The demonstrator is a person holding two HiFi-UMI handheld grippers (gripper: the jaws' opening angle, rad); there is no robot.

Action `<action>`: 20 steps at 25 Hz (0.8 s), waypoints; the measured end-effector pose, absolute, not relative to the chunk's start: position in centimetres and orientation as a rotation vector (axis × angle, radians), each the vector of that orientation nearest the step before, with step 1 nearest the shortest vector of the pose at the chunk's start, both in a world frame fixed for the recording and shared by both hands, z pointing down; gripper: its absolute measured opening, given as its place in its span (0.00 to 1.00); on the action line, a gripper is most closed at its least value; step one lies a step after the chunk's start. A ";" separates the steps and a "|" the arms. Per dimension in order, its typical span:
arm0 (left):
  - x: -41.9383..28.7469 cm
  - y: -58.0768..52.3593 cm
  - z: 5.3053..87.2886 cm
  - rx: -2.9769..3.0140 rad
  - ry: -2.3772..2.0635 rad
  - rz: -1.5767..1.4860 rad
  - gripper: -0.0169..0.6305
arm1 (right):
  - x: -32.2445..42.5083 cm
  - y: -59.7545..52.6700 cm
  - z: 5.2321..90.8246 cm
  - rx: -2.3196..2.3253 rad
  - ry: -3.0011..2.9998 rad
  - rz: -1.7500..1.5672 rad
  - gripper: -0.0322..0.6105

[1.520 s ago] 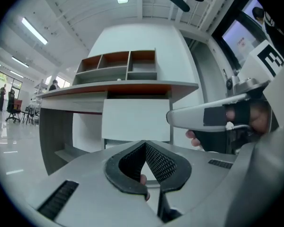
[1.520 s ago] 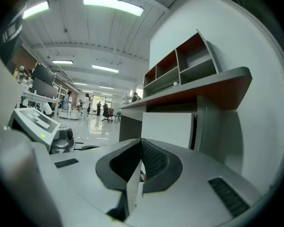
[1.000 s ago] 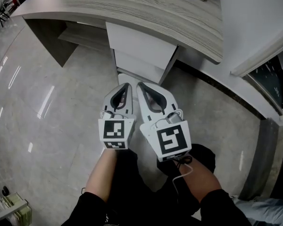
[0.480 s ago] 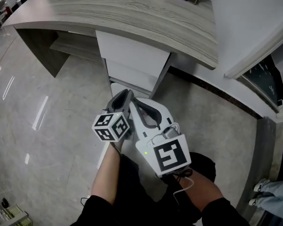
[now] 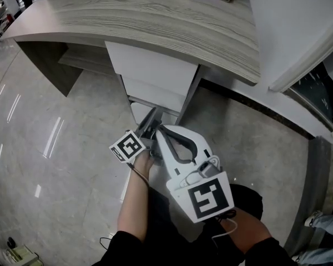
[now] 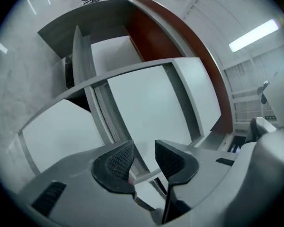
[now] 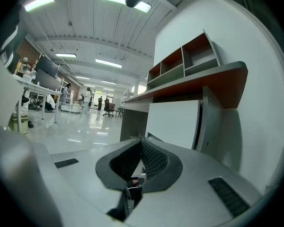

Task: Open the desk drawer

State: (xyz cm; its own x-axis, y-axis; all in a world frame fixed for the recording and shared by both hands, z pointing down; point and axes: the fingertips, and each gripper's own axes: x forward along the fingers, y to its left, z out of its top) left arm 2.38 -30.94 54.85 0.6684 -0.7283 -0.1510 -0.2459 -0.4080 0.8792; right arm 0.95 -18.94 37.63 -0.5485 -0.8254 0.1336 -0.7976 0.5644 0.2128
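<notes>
A white drawer unit (image 5: 155,65) stands under the wood-grain desk top (image 5: 155,15), its drawer fronts stacked. My left gripper (image 5: 151,117), rolled on its side, reaches the lowest fronts. In the left gripper view its jaws (image 6: 144,157) have just been opening and stand apart. A thin pale edge lies between the pads (image 6: 120,159) at the grey gap (image 6: 104,117) between two white fronts (image 6: 151,103), and the pads do not press it. My right gripper (image 5: 157,129) hangs just behind, shut and empty (image 7: 142,151), facing the white unit (image 7: 173,124).
Glossy grey floor (image 5: 55,148) spreads to the left. An open shelf (image 5: 83,60) sits under the desk left of the drawers. A white wall with dark skirting (image 5: 255,101) runs along the right. A person's shoe (image 5: 322,220) shows at the lower right.
My left gripper has rolled onto its side, sunk toward the lowest drawer fronts, and opened its jaws. The right gripper has stayed where it was, shut.
</notes>
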 end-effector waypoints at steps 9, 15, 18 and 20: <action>3.6 -32.3 54.6 1.811 -0.622 -0.849 0.25 | 1.0 -18.9 39.0 1.289 -2.559 -0.134 0.06; 3.5 -32.5 54.5 1.820 -0.557 -0.937 0.23 | 0.4 -19.0 39.3 1.247 -2.570 -0.117 0.06; 3.5 -32.6 54.5 1.832 -0.535 -0.993 0.23 | 0.0 -18.9 39.3 1.237 -2.579 -0.123 0.06; 3.5 -32.5 54.8 1.842 -0.549 -1.013 0.23 | -0.3 -18.9 39.4 1.228 -2.581 -0.126 0.06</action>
